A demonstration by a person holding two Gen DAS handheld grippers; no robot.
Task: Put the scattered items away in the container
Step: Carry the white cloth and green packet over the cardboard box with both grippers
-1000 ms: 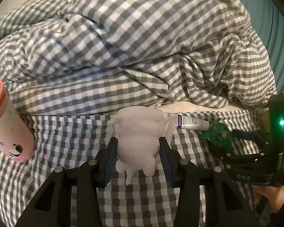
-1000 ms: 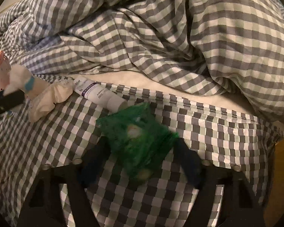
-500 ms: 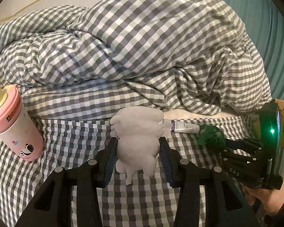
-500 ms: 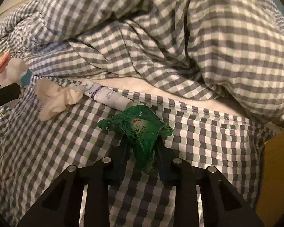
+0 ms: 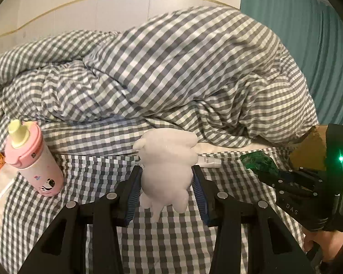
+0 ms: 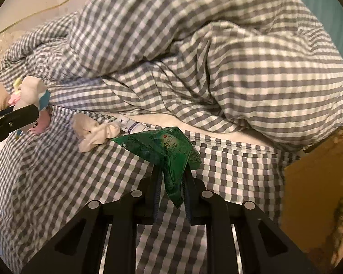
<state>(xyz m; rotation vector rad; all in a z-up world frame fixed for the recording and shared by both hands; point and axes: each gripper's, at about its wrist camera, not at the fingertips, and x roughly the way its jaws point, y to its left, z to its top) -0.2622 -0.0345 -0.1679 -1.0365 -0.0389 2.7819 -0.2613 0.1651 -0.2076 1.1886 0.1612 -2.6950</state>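
A home bedroom: a bed with a rumpled gingham duvet (image 5: 171, 73) beside a teal curtain (image 5: 308, 34)

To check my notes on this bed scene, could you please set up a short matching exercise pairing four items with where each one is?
Things:
1. white plush toy
2. green packet
3. pink bottle
4. cream sock

Places:
A. lying loose on the checked sheet
B. clamped in the right gripper
C. standing upright on the bed
D. clamped in the left gripper

Pairs: 1-D, 2-B, 3-C, 4-A
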